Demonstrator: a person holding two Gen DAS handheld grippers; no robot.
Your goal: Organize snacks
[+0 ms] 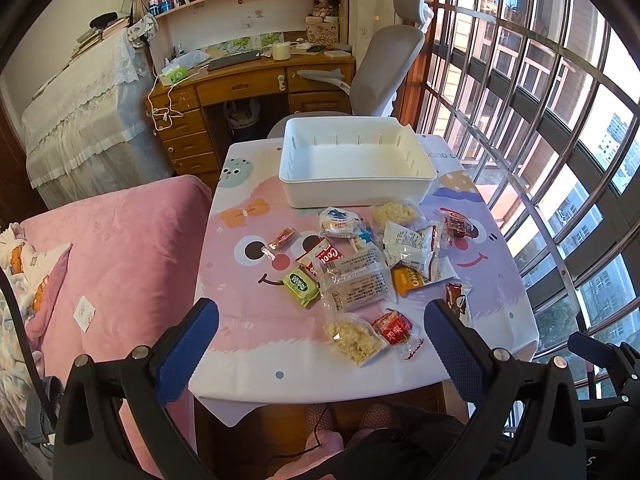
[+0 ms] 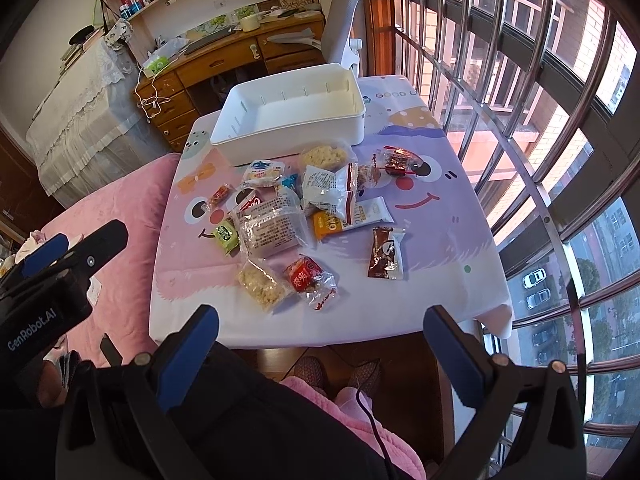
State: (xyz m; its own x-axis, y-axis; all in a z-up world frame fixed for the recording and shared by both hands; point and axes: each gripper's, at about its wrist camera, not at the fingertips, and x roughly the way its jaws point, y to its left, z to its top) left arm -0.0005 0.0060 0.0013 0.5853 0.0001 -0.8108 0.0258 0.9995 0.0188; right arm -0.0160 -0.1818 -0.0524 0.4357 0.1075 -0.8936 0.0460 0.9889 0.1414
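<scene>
Hovering Grippers, Snacks Loose On Table

The left gripper [image 1: 320, 326] and right gripper [image 2: 320, 326] are held released, nothing grasped. Ahead of both, snack packets [image 1: 360, 276] are scattered on the table [image 1: 248, 344], with the empty white bin [image 1: 356, 166] beyond them.

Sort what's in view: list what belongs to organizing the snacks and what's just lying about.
For the job:
- white bin, empty
- snack packets: green, red, brown, orange
- both hand-held grippers, left and right, open

Lying about:
- office chair
- desk
- pink bedding
</scene>
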